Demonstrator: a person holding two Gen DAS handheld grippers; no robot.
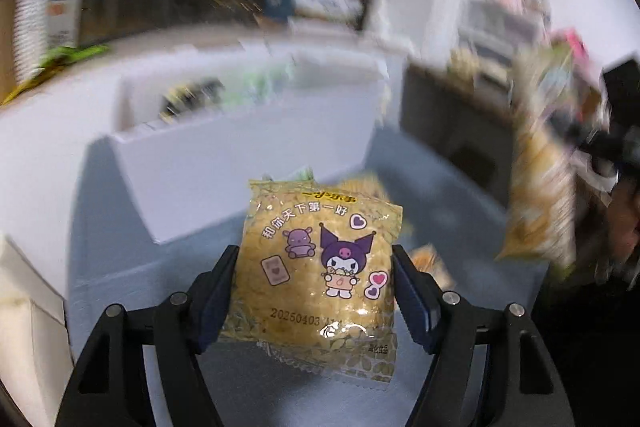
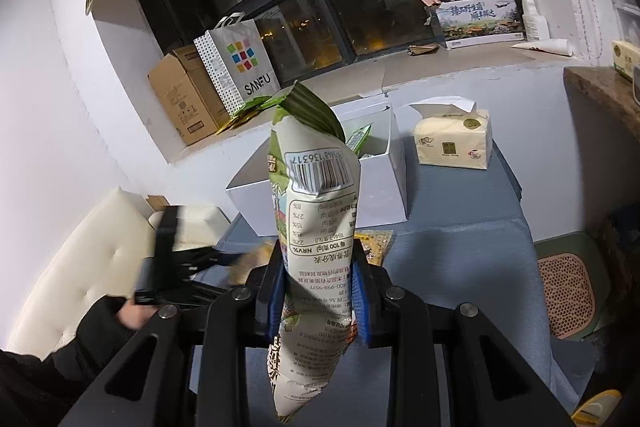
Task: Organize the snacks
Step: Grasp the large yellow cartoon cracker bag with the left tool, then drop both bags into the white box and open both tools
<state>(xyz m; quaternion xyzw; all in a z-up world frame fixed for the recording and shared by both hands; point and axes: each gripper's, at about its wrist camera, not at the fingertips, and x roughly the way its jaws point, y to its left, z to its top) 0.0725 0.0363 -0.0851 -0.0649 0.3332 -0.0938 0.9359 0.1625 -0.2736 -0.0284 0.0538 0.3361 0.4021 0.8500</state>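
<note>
My left gripper (image 1: 314, 267) is shut on a yellow snack packet (image 1: 316, 267) printed with a purple cartoon character, held above the blue-grey table (image 1: 120, 247). My right gripper (image 2: 318, 267) is shut on a tall white-and-green snack bag (image 2: 316, 227), held upright, barcode side facing the camera. That bag shows blurred at the right of the left wrist view (image 1: 540, 167). A white open box (image 2: 380, 179) holding several snacks stands on the table behind both; it also shows in the left wrist view (image 1: 248, 163). The left gripper appears blurred at the lower left of the right wrist view (image 2: 188, 267).
More yellow packets (image 2: 374, 243) lie on the table before the box. A tissue pack (image 2: 454, 139) sits at the back right. A cardboard box (image 2: 180, 99) and a SANFU paper bag (image 2: 240, 63) stand on the sill. A cream sofa (image 2: 80, 267) is left.
</note>
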